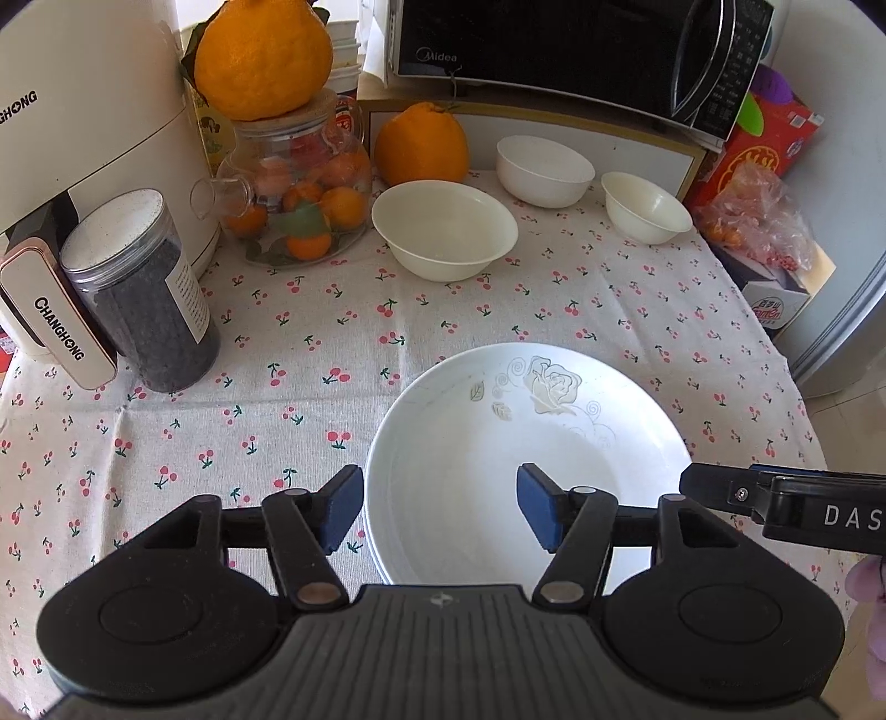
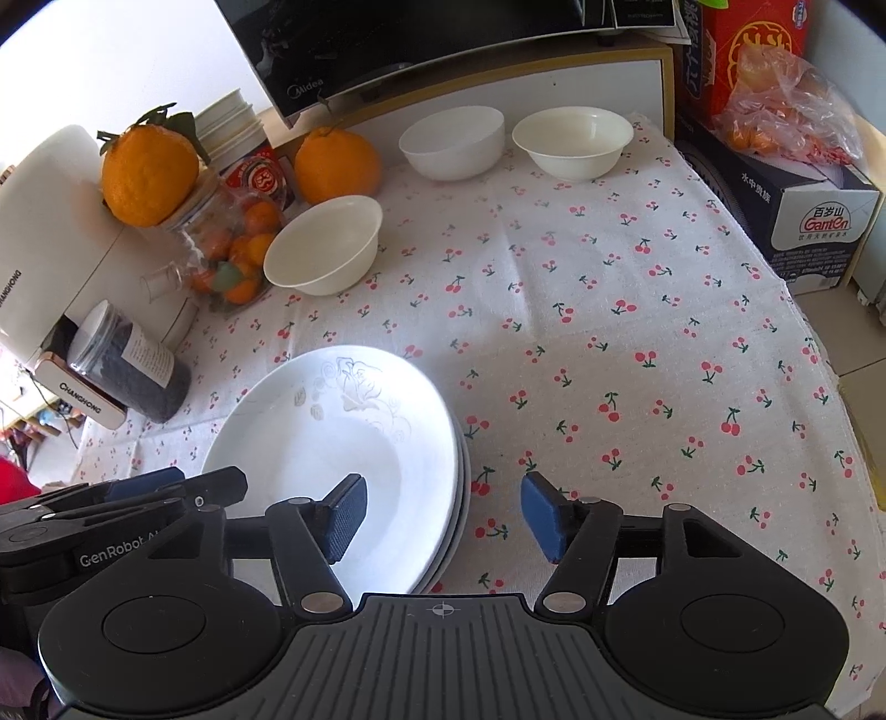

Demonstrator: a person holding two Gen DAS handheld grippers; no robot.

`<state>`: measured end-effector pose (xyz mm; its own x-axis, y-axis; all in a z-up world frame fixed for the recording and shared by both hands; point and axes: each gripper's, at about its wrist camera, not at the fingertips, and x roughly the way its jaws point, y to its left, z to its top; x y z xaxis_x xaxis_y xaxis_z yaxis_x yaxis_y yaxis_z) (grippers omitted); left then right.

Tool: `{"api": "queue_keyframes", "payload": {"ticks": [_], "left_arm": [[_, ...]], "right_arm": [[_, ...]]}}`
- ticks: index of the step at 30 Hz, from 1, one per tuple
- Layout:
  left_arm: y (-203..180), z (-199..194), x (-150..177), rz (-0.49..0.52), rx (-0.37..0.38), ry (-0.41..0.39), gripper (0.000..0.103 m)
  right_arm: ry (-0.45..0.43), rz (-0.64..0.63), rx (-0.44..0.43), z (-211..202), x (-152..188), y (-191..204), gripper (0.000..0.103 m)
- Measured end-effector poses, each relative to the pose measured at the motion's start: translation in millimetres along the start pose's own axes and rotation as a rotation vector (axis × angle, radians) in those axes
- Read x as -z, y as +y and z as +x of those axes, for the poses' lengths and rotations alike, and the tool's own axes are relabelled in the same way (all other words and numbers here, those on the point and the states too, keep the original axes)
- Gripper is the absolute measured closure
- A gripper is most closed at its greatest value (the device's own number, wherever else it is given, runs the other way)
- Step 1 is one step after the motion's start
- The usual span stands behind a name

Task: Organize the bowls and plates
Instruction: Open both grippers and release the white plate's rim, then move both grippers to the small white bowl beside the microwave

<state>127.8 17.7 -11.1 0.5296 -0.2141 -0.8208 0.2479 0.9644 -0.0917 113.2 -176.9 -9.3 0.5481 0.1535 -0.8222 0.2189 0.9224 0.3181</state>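
Note:
A stack of white plates (image 1: 526,459) with a pale rose print lies on the cherry-print tablecloth (image 1: 277,387), near its front edge. My left gripper (image 1: 440,509) is open and straddles the stack's left rim. One pad is over the plate, the other over the cloth, and neither presses. My right gripper (image 2: 443,512) is open too and straddles the right rim of the plates (image 2: 343,443) the same way. Three empty white bowls stand apart at the back: a wide one (image 1: 443,230), a rounder one (image 1: 542,169) and a small one (image 1: 645,205).
On the left stand a jar of dark grains (image 1: 144,293), a glass teapot of small oranges (image 1: 299,194) and a white appliance (image 1: 83,111). A large orange (image 1: 421,144) and a microwave (image 1: 554,44) are behind. Boxes (image 2: 803,221) flank the table's right edge.

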Motion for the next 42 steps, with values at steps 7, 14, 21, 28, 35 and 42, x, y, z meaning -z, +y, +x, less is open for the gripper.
{"api": "queue_keyframes", "payload": {"ticks": [7,14,21,28,35,42], "left_arm": [[0,-1,-9,-0.065,-0.006,-0.024,0.015],[-3,1,-17,-0.127,-0.02,-0.041,0.006],[-6,8,-22,-0.173,0.004,-0.095,0.005],[-13,18,-32,-0.162,0.026,-0.144,0.003],[-18,29,-47,-0.142,0.026,-0.126,0.002],[-18,39,-64,-0.114,0.022,-0.072,0.002]], "right_arm": [[-0.038,0.068,-0.003,-7,-9,-15,0.024],[-0.086,0.135,0.0,-13,-18,-31,0.02],[-0.143,0.168,-0.015,-6,-20,-47,0.019],[-0.193,0.201,-0.03,11,-31,-64,0.019],[-0.241,0.23,-0.058,24,-44,-77,0.014],[-0.241,0.221,-0.036,38,-76,-85,0.014]]}}
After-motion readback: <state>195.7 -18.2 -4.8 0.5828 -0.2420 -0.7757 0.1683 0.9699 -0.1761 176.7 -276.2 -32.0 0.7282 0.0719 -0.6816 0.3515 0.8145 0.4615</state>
